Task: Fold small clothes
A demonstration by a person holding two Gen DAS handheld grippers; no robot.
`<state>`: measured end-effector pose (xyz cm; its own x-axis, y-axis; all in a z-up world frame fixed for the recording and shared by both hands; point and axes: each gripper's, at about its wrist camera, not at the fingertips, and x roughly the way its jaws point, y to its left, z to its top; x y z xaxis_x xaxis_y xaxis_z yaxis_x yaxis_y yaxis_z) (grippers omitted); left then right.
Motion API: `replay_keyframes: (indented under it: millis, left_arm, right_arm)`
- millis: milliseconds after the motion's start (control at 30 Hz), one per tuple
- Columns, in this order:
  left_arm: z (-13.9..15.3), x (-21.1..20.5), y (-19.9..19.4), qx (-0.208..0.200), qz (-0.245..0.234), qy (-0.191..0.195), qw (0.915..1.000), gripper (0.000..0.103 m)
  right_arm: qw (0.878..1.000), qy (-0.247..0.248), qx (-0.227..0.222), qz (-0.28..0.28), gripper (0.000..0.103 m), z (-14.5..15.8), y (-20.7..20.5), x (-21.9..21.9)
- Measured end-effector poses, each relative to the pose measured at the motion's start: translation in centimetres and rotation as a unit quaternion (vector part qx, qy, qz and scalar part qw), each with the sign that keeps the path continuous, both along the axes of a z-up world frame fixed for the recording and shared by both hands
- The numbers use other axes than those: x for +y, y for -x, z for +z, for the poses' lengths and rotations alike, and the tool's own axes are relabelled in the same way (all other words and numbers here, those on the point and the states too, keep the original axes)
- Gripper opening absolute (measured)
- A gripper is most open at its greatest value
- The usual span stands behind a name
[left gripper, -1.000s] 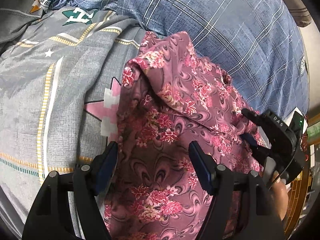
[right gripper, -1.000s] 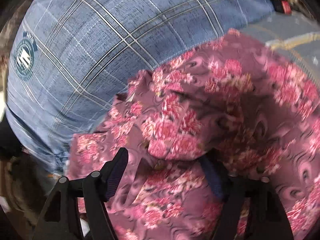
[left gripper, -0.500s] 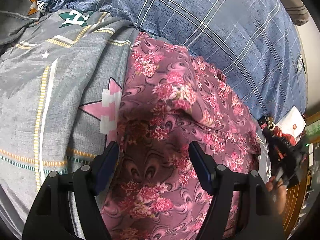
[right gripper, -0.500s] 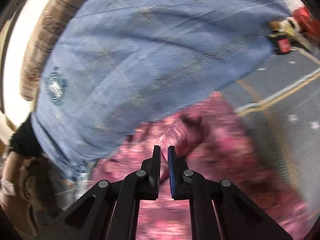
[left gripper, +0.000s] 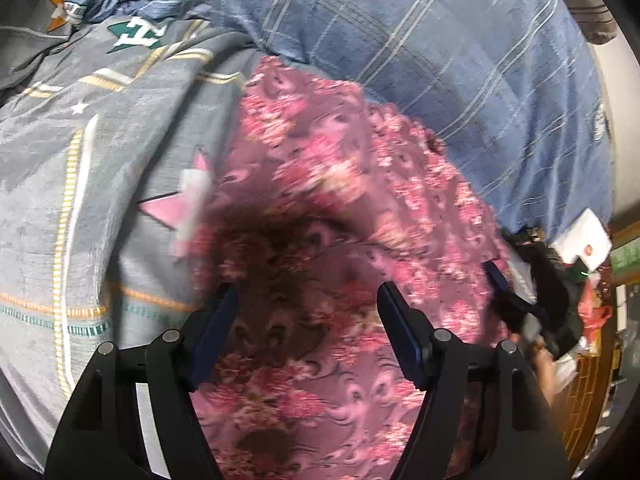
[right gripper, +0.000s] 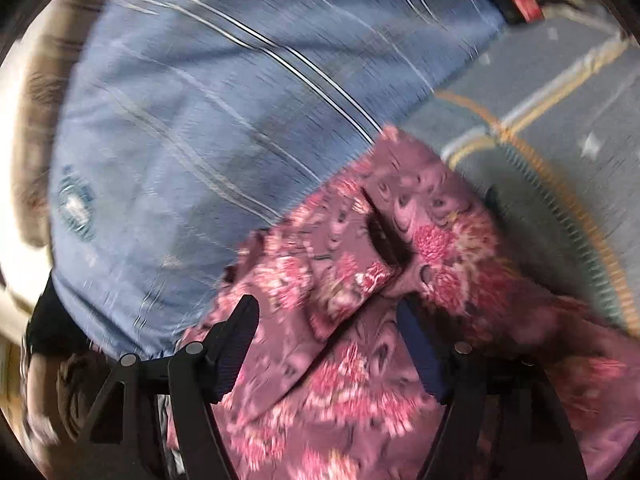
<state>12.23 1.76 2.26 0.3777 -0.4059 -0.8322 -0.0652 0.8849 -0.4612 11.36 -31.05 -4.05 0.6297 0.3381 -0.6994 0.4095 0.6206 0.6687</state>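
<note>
Lying across the grey patterned bedsheet [left gripper: 72,184], the pink floral garment [left gripper: 320,208] has its far edge against a blue plaid pillow [left gripper: 440,48] — the pillow hems it in from behind. A pink star print [left gripper: 176,208] on the sheet is partly covered by the garment's left edge. At the right, beyond the bed, some clutter shows, with a white card-like item [left gripper: 584,236] among it; it is too blurred to name further.

Left gripper [left gripper: 308,320] points steeply down over the near part of the garment, its jaws standing wide apart and released, the cloth below them and not pinched. Right gripper [right gripper: 328,340] also tilts downward at the garment's right side — its jaws are opening, with a raised fold of the floral cloth between them, unpressed. In the left wrist view it appears at the garment's right edge [left gripper: 516,304], a hand [left gripper: 544,364] behind it.
</note>
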Motion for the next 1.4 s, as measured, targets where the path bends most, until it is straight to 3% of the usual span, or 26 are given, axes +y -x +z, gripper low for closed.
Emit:
replay_keyframes:
  millis: [33,67,133,167,233,300,333,433,533,600,667,700,733,767,900,1033,1267,1400]
  left_arm:
    - [0.2,-0.1,0.0,-0.005,0.0,-0.006,1.0,0.071]
    - [0.4,-0.2,-0.1,-0.012,0.0,-0.018,0.9998,0.071]
    - [0.1,0.0,-0.2,-0.012,0.003,-0.031,0.9994,0.071]
    - [-0.3,0.2,-0.3,-0.007,0.005,-0.031,0.9995,0.071]
    - [-1.6,0.7,-0.6,0.016,0.008,-0.023,0.9996,0.071]
    - [-2.5,1.1,-0.4,0.036,0.011,-0.005,0.9993,0.071]
    - [-2.2,1.1,-0.1,0.032,0.013,-0.002,0.9994,0.071]
    - [-0.5,0.2,0.0,0.008,-0.002,-0.008,0.9999,0.071]
    - [0.5,-1.7,-0.9,-0.021,-0.02,-0.043,0.9986,0.073]
    - [-0.6,-3.0,-1.8,-0.009,-0.032,-0.069,0.9971,0.073]
    - [-3.0,-4.5,-2.6,0.022,-0.059,-0.098,0.9931,0.072]
    - [-2.8,-5.1,-2.2,0.005,-0.068,-0.12,0.9904,0.073]
    - [-2.3,-6.1,-1.5,-0.007,-0.09,-0.153,0.984,0.073]
    - [-2.3,-6.4,-1.2,-0.002,-0.103,-0.154,0.9827,0.073]
    - [-2.4,-5.9,1.9,0.013,-0.152,-0.138,0.9787,0.074]
    - [-2.6,-2.5,6.6,0.041,-0.182,-0.097,0.9776,0.074]
    - [-3.7,2.7,15.3,0.08,-0.191,-0.05,0.977,0.074]
    - [-6.2,2.1,19.4,0.101,-0.213,-0.046,0.9706,0.074]
  right_arm:
    - [1.0,-0.007,-0.005,0.013,0.009,0.1,-0.3,0.0]
    - [0.999,0.003,-0.025,0.024,0.006,1.0,-0.3,0.0]
    - [0.995,0.055,-0.079,0.037,0.005,3.6,0.9,-0.4]
    - [0.993,0.078,-0.082,0.038,0.005,4.2,1.5,-0.9]
    - [0.994,0.096,-0.04,0.039,0.006,3.0,2.1,-2.8]
    - [0.994,0.082,0.025,0.062,0.006,0.3,2.1,-4.2]
    - [0.996,0.065,0.022,0.063,0.005,0.0,2.7,-4.7]
    - [0.996,0.08,-0.021,0.026,0.017,2.7,4.9,-5.2]
    - [0.991,0.093,-0.089,0.035,0.033,4.7,5.9,-4.2]
    - [0.99,0.104,-0.064,0.077,0.037,3.5,5.2,-2.8]
    - [0.988,0.094,0.018,0.119,0.037,0.3,4.3,-2.1]
    - [0.988,0.1,-0.001,0.118,0.028,0.4,4.9,-2.3]
    - [0.987,0.102,0.001,0.121,0.031,0.8,5.2,-2.5]
    - [0.986,0.095,0.023,0.132,0.031,0.9,5.5,-2.6]
    - [0.977,0.088,0.042,0.191,0.032,1.3,8.4,-2.5]
    - [0.967,0.1,0.052,0.23,0.038,1.9,13.4,-1.9]
    - [0.968,0.119,0.059,0.213,0.039,3.1,22.0,-3.7]
    - [0.969,0.154,0.072,0.18,0.059,4.3,26.2,-5.9]
